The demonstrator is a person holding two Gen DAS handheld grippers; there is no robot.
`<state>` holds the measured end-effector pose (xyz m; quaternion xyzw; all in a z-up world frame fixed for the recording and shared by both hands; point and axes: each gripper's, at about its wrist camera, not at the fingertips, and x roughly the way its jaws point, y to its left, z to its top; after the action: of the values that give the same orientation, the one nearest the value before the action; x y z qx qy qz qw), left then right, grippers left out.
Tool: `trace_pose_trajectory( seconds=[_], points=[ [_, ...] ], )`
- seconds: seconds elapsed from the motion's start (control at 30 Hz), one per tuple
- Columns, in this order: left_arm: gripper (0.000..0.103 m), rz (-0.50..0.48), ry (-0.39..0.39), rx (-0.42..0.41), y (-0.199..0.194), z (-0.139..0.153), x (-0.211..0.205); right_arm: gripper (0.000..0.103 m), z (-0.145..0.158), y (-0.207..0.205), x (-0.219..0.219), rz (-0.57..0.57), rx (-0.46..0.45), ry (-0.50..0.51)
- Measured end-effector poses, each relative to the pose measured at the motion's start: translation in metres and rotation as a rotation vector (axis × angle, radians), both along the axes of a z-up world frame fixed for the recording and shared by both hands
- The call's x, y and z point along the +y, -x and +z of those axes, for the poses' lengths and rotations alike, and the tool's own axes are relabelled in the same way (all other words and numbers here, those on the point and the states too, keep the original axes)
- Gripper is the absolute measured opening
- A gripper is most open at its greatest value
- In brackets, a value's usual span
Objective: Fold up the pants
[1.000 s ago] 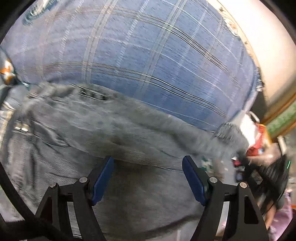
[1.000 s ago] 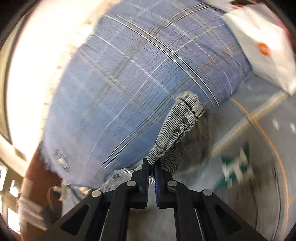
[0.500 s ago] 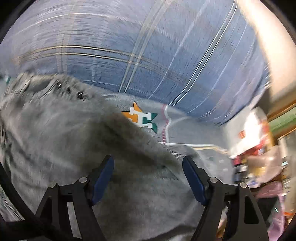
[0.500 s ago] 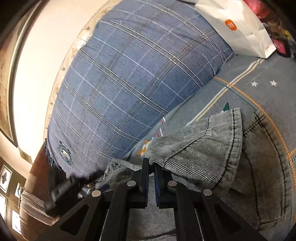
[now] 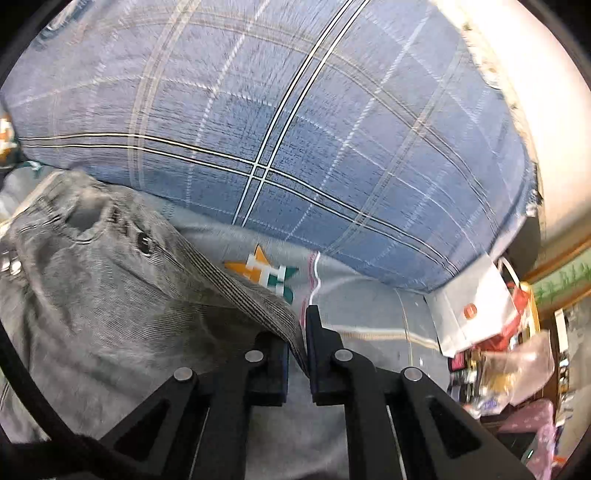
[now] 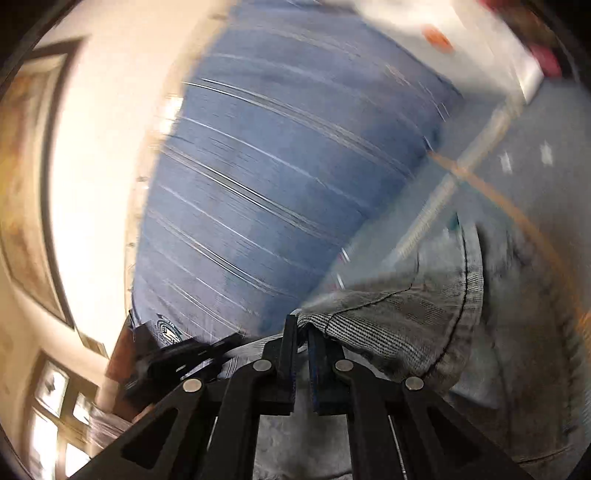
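Both grippers are clamped on the pants (image 5: 110,295), which lie on the bed (image 5: 362,310) before the plaid pillow (image 5: 295,147). Your left gripper (image 5: 297,343) has just closed on the waistband edge; the right gripper (image 6: 301,343) pinches a hem corner. Lift both edges level and carry them over together so the fold lands straight. The right view is smeared, and most of the pants are out of frame.

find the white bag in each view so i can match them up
Left wrist: white bag at right, below the plaid pillow's lower right corner.
Right wrist: white bag at the top right, blurred, above the pillow.
Shared landmark: the blue plaid pillow, beside the bag in both.
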<state>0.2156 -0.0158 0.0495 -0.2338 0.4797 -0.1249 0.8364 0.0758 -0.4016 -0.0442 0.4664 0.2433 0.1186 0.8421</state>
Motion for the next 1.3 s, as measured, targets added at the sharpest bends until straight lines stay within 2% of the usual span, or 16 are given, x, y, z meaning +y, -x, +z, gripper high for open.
trace_pose_trajectory(
  seconds=[0.1, 0.2, 0.3, 0.4, 0.47, 0.5, 0.57, 0.63, 0.73, 0.77, 0.83, 0.93, 1.03, 1.13, 1.23, 1.3],
  points=[
    [0.007, -0.008, 0.000, 0.006, 0.034, -0.014, 0.004, 0.006, 0.007, 0.005, 0.004, 0.002, -0.012, 0.049],
    [0.007, -0.058, 0.039, 0.039, 0.067, -0.045, 0.012, 0.006, -0.008, 0.017, 0.001, 0.004, 0.050, -0.001],
    [0.007, -0.120, 0.001, 0.023, 0.087, -0.077, 0.003, 0.006, -0.020, 0.050, 0.005, -0.016, 0.064, 0.041],
    [0.006, -0.082, -0.029, 0.123, 0.090, -0.111, -0.002, 0.005, -0.047, 0.046, 0.011, 0.002, 0.222, 0.092],
    [0.006, -0.099, 0.037, 0.130, 0.089, -0.107, 0.000, 0.006, -0.064, 0.041, 0.008, -0.009, 0.295, 0.035],
    [0.006, -0.108, 0.059, 0.104, 0.091, -0.101, 0.001, 0.006, -0.060, 0.045, 0.005, -0.035, 0.258, 0.027],
    [0.007, -0.131, 0.073, 0.049, 0.100, -0.080, 0.000, 0.005, -0.029, 0.057, 0.006, -0.083, 0.153, 0.121],
    [0.007, -0.167, 0.038, 0.062, 0.106, -0.078, -0.008, 0.005, -0.009, 0.069, 0.013, -0.108, 0.107, 0.197],
    [0.006, -0.195, -0.066, 0.182, 0.106, -0.104, -0.016, 0.005, -0.019, 0.080, 0.026, -0.136, 0.239, 0.339],
    [0.006, -0.187, -0.075, 0.222, 0.104, -0.113, -0.016, 0.005, -0.030, 0.076, 0.027, -0.111, 0.300, 0.306],
    [0.006, -0.170, -0.015, 0.300, 0.101, -0.130, -0.010, 0.005, -0.039, 0.067, 0.027, -0.073, 0.378, 0.279],
    [0.007, -0.184, 0.057, 0.245, 0.102, -0.116, -0.006, 0.005, -0.037, 0.074, 0.029, -0.108, 0.406, 0.289],
    [0.007, -0.214, -0.005, 0.194, 0.106, -0.106, -0.016, 0.005, -0.035, 0.089, 0.025, -0.157, 0.415, 0.274],
    [0.007, -0.207, -0.092, 0.241, 0.096, -0.129, -0.025, 0.007, -0.047, 0.089, 0.030, -0.154, 0.491, 0.306],
    [0.007, -0.203, -0.081, 0.268, 0.091, -0.141, -0.025, 0.009, -0.063, 0.070, 0.041, -0.051, 0.605, 0.362],
    [0.007, -0.202, -0.076, 0.252, 0.092, -0.136, -0.020, 0.009, -0.067, 0.069, 0.041, 0.028, 0.598, 0.267]
  ],
)
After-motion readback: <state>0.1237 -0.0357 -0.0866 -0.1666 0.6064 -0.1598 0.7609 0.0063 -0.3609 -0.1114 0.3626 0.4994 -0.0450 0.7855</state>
